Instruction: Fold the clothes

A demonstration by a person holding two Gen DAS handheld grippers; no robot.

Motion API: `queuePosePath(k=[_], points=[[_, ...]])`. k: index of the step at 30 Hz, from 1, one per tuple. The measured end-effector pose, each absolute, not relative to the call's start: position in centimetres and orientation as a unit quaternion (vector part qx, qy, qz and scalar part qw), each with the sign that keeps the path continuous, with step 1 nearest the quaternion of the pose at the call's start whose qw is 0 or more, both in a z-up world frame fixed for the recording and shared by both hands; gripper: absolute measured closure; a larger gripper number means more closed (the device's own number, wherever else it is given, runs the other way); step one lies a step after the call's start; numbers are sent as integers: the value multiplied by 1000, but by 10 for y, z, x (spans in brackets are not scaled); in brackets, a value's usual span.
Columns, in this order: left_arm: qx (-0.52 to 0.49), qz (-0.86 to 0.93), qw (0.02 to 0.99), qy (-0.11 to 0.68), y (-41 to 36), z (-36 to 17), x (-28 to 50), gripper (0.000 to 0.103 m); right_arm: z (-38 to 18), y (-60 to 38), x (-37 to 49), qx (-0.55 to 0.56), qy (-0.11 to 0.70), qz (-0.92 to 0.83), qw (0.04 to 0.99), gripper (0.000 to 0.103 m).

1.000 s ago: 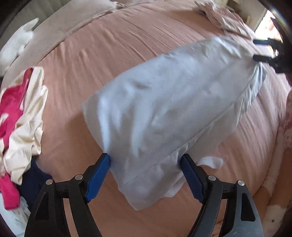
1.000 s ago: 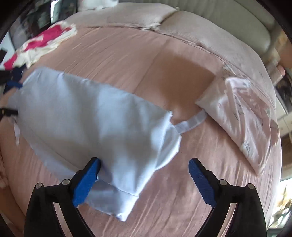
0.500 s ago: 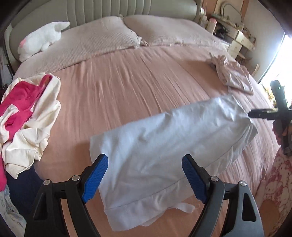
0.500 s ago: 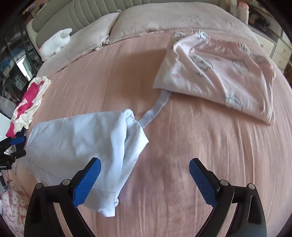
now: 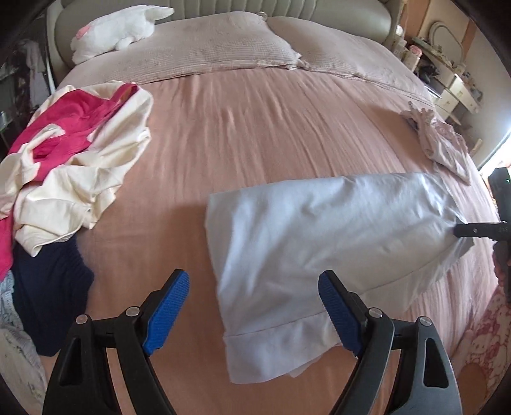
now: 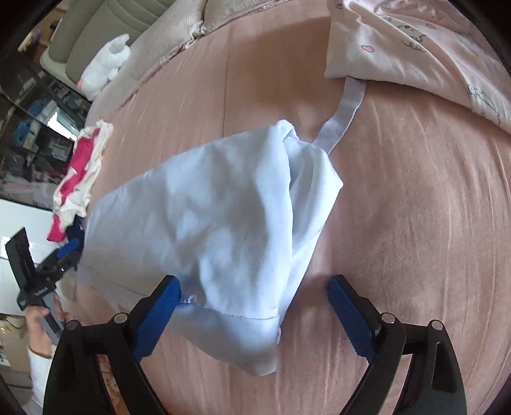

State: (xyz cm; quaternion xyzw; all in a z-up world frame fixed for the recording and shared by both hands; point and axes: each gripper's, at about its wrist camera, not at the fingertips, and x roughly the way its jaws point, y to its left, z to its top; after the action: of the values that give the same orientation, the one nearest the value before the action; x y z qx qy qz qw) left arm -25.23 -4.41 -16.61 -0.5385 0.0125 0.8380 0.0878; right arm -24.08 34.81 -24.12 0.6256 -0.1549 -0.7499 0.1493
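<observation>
- Left gripper [image 5: 254, 314] at near edge of the bed, jaws spread wide; right pad sits against the hem end of the light blue garment [image 5: 319, 255], left pad over bare sheet, nothing pinched.
- Right gripper [image 6: 254, 314] jaws also spread; other end of the garment bunched between them, left pad touching the cloth edge, right pad clear of it. Looks like no clamp.
- Light blue garment lies folded lengthwise in a long strip across the near part of the pink bedsheet [image 5: 255, 127], one gripper at each end, probably lined up to grab both ends for the next fold.
- A pale strap [image 6: 341, 111] from the garment trails far-right and runs under the folded pink printed garment [image 6: 415, 41]; could drag it if pulled.
- Left side: unfolded pile, pink-and-cream clothes [image 5: 73, 153] on a navy item [image 5: 48, 287], likely waiting.
- Far: pillows [image 5: 207, 41], white plush toy [image 5: 118, 25], headboard.
</observation>
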Motion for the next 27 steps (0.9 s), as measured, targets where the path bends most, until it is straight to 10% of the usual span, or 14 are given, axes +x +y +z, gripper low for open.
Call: queuePosePath(k=[5, 6, 8, 27], points=[[-551, 832, 50, -44, -77, -172, -262, 20, -240, 339, -237, 613, -148, -762, 147, 16], [-551, 832, 48, -52, -81, -173, -264, 20, -240, 338, -236, 609, -148, -765, 148, 44], [-549, 833, 45, -53, -85, -172, -265, 20, -244, 339, -235, 617, -181, -748, 166, 59], [-546, 833, 8, -87, -132, -167, -274, 20, -143, 109, -245, 522, -50, -784, 331, 79]])
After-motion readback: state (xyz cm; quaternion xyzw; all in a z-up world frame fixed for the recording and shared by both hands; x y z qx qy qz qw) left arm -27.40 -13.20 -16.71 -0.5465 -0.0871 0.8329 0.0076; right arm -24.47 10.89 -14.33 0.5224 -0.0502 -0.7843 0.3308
